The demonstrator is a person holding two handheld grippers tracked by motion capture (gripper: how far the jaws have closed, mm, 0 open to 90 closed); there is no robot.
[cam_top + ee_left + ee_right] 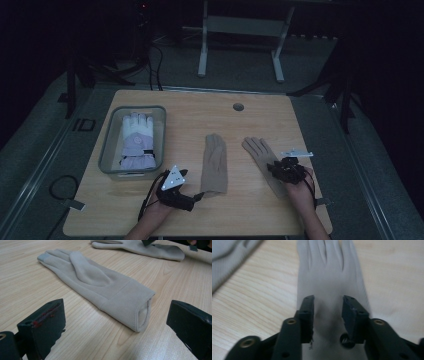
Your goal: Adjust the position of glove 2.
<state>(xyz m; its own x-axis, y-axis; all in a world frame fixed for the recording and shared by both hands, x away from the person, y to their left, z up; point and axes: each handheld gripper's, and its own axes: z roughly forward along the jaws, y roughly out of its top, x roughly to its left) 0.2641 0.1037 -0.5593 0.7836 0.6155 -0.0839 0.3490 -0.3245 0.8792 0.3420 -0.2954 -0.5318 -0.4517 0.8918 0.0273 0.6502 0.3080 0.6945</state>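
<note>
Lying flat on the wooden table (240,210) are two beige gloves, side by side and a little apart. The left beige glove (215,163) is near the middle of the table, with its fingers pointing away from the person and its cuff toward the person. The right beige glove (264,161) lies at a slant, its fingers pointing away and a little to the left.

The right gripper (278,167) is over the cuff part of the right beige glove. In the right gripper view the two black jaws stand partly apart, one on each side of the glove's middle, and the fabric lies between them (328,285). The pads do not press it together, so the glove is not grasped; it rests flat on the wood.

The left gripper (199,196) rests low on the table just before the cuff of the left beige glove. In the left gripper view its jaws are wide apart, and the open cuff (140,315) lies between them, farther on, without touching either one.

At the left side of the table stands a clear plastic bin (107,150). Inside it lies a thick white and lilac winter glove (138,141), fingers pointing away from the person.
</note>
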